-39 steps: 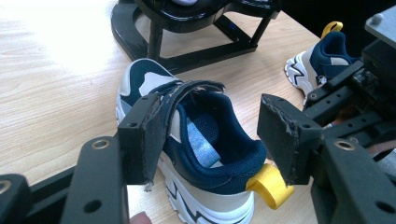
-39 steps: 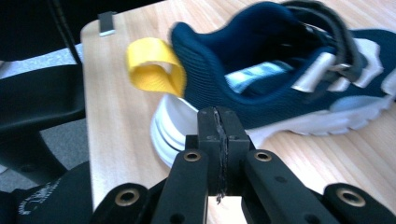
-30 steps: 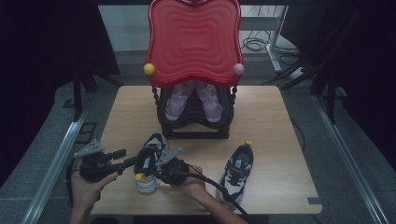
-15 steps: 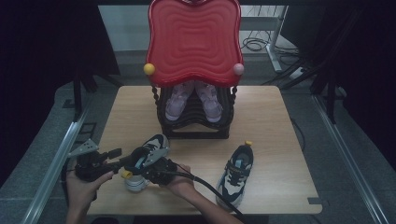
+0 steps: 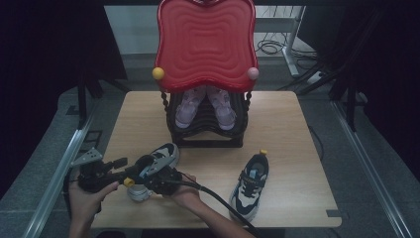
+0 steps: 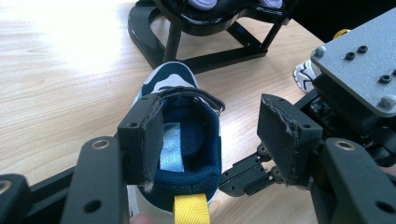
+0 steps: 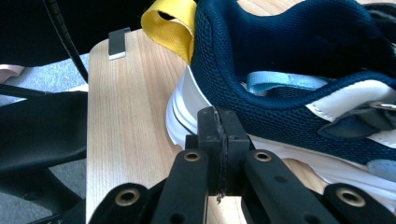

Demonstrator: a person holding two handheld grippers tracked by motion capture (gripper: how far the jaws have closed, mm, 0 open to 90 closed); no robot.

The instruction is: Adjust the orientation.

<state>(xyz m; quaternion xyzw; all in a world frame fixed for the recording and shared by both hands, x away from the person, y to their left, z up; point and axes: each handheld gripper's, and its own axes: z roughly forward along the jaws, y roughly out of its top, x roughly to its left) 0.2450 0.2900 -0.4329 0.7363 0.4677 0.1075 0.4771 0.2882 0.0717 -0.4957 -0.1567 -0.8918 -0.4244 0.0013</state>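
A navy, white and grey sneaker (image 5: 157, 159) with a yellow heel loop (image 6: 191, 210) lies at the table's near left, toe pointing toward the rack. My left gripper (image 5: 125, 171) is open at its heel: in the left gripper view (image 6: 215, 140) one pad (image 6: 152, 144) sits over the shoe's opening and the other stands apart outside the collar. My right gripper (image 5: 152, 182) is shut on nothing, its tips (image 7: 218, 126) against the white sole on the shoe's side (image 7: 303, 93). Its grey plate (image 6: 359, 70) shows at the right of the left gripper view.
A matching sneaker (image 5: 250, 186) lies at the near right of the wooden table (image 5: 277, 129). A black rack (image 5: 208, 131) with a red wavy top (image 5: 205, 44) stands at the back middle, with two pink shoes (image 5: 188, 106) under it. A cable (image 5: 218, 198) trails from my right gripper.
The sneaker's heel has swung left toward my left gripper, so the shoe now lies diagonally. My right hand has moved left with it. The left hand has hardly moved.
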